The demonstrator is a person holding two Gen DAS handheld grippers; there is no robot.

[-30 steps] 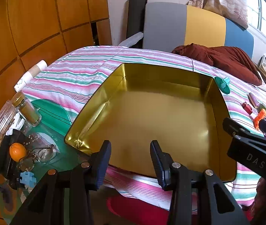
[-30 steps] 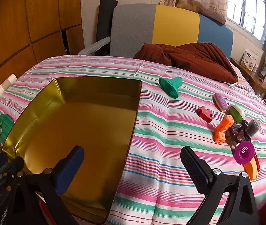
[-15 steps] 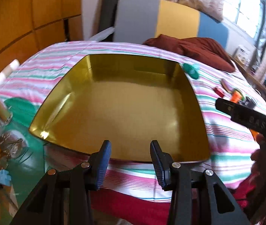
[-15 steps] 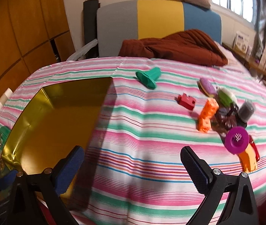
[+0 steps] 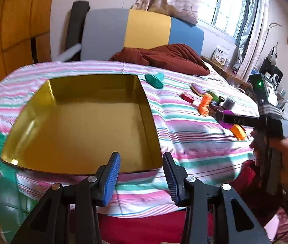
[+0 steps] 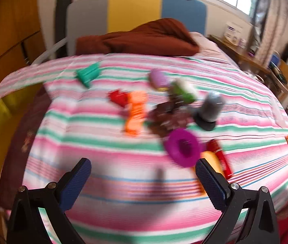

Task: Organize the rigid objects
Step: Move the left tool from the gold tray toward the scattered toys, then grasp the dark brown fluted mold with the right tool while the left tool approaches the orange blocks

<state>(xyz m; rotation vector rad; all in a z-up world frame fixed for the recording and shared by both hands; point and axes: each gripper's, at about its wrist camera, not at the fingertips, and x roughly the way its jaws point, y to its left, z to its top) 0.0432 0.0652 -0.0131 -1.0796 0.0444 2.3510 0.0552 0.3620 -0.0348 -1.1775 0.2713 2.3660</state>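
striped bedspread (image 5: 186,140) under gold tin (image 5: 78,122), window (image 5: 227,6) behind

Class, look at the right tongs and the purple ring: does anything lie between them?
Nothing visible does. The right tongs, open, face the purple ring across bare striped cloth; the orange piece sits beside it.

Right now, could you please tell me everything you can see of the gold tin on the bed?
The gold tin is a shallow, open, roughly square box of shiny golden metal with low upright walls and rounded corners. Nothing lies inside it. It sits flat on the striped bedspread, towards the bed's left side, its near wall just ahead of the left tool, which is open and not touching it. The green piece lies apart from its far right corner. In the right wrist view only its edge shows.
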